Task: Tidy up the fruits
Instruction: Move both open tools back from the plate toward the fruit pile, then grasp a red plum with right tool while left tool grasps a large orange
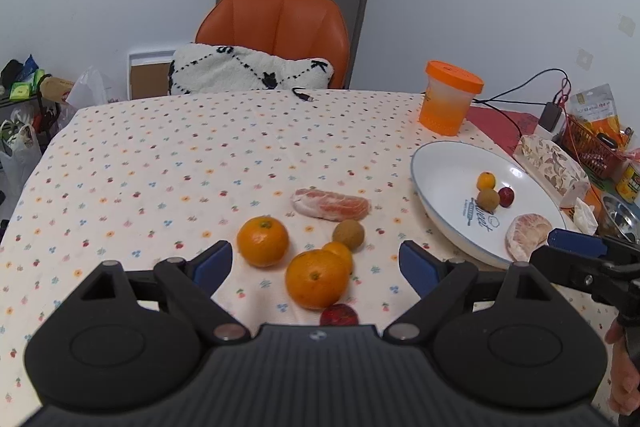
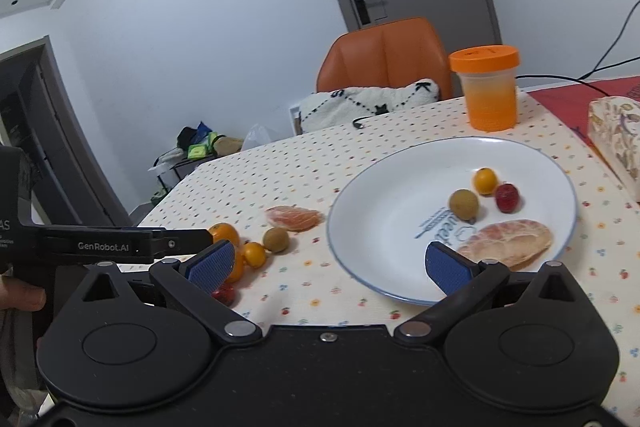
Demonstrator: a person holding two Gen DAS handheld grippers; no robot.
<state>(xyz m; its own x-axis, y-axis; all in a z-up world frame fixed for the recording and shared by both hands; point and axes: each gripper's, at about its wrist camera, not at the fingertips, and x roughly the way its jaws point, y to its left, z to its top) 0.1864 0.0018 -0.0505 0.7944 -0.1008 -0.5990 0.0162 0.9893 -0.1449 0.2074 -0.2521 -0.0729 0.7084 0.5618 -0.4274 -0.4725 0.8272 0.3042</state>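
On the flowered tablecloth lie two oranges [image 1: 263,241] [image 1: 317,279], a small kumquat [image 1: 340,254], a brown longan [image 1: 349,235], a peeled pomelo segment [image 1: 330,203] and a red fruit [image 1: 339,315]. My left gripper [image 1: 316,263] hangs open over this cluster, holding nothing. The white plate [image 2: 384,187] carries a kumquat [image 2: 485,180], a longan [image 2: 463,204], a red fruit [image 2: 507,197] and a pomelo piece [image 2: 508,242]. My right gripper [image 2: 330,267] is open at the plate's near left rim, empty, its right finger over the plate beside the pomelo piece.
An orange-lidded cup [image 1: 450,98] stands behind the plate. A patterned tissue box [image 1: 554,163], a red basket [image 1: 592,147] and cables crowd the right side. An orange chair [image 1: 276,31] with a white cushion [image 1: 248,69] sits beyond the far edge.
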